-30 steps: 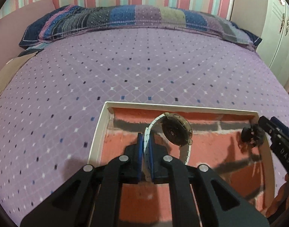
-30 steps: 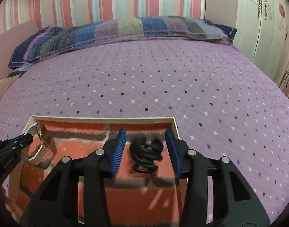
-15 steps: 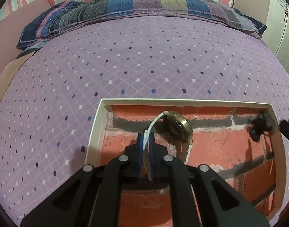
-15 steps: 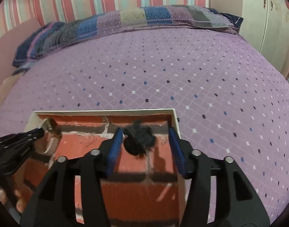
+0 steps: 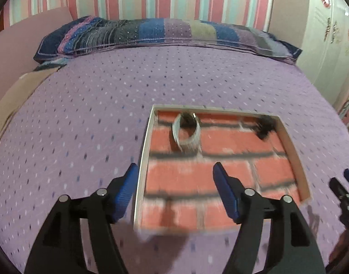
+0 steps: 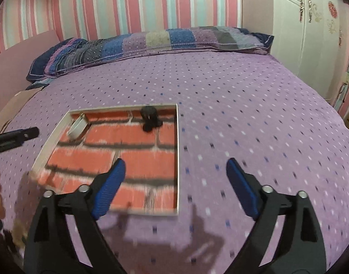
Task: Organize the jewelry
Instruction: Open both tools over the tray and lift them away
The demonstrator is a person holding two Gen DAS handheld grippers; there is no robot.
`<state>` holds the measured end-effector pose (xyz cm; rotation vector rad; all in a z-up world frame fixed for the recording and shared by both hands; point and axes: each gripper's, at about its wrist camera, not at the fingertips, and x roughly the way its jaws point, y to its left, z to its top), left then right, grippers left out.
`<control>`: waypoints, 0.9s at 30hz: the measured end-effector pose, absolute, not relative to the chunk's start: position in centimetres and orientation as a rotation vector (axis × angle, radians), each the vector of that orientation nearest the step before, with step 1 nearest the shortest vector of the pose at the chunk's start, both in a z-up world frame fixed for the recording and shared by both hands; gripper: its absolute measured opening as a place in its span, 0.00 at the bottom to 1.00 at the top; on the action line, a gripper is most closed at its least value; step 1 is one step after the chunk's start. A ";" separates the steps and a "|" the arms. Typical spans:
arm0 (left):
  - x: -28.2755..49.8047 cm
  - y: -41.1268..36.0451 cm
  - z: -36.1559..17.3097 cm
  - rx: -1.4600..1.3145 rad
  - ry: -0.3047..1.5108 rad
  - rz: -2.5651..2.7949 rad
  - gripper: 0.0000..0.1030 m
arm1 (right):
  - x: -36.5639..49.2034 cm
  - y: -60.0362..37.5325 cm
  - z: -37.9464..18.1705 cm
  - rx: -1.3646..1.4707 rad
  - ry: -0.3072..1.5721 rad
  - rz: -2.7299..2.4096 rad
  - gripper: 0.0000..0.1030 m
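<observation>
Brick-patterned tray [image 5: 145,150] holds the white-strapped watch [image 5: 187,132] and black hair tie [image 6: 149,118]. Your left gripper [image 5: 174,182] and right gripper [image 6: 174,175] are both opening, nothing between their jaws.

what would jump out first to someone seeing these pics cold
The shallow white-rimmed tray with a red brick-pattern floor lies on the purple dotted bedspread. At its far end rest a white-strapped wristwatch and a black tangled hair tie. Both blue-padded grippers, left gripper and right gripper, are opening, empty.

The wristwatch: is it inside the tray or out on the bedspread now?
Inside. The wristwatch lies on the brick-patterned floor of the tray, near its far left corner, with no fingers touching it.
</observation>
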<state>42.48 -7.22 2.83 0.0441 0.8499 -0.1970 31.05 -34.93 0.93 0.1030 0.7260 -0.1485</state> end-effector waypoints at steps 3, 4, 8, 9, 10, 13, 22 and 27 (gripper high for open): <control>38.3 -5.5 3.5 0.030 0.843 -0.202 0.68 | 28.0 -33.9 0.8 0.080 0.720 -0.155 0.92; 37.3 -5.1 3.6 0.027 0.835 -0.203 0.72 | 27.2 -33.4 0.8 0.068 0.712 -0.158 0.93; 32.5 -2.8 4.1 0.024 0.792 -0.188 0.82 | 23.6 -31.6 0.5 0.024 0.690 -0.174 0.96; 31.4 -2.4 4.1 0.026 0.781 -0.183 0.82 | 22.6 -31.2 0.4 0.026 0.684 -0.174 0.96; 30.1 -2.0 4.1 0.028 0.769 -0.180 0.83 | 21.9 -31.0 0.3 0.030 0.682 -0.177 0.96; 26.5 -1.2 3.5 0.023 0.756 -0.164 0.87 | 19.6 -30.5 -0.1 0.068 0.677 -0.188 0.96; 18.3 -0.9 1.2 0.070 0.705 -0.148 0.94 | 14.0 -27.6 -1.7 0.094 0.669 -0.164 0.96; 14.7 0.6 -0.2 0.063 0.669 -0.129 0.95 | 11.3 -26.3 -3.2 0.073 0.653 -0.156 0.96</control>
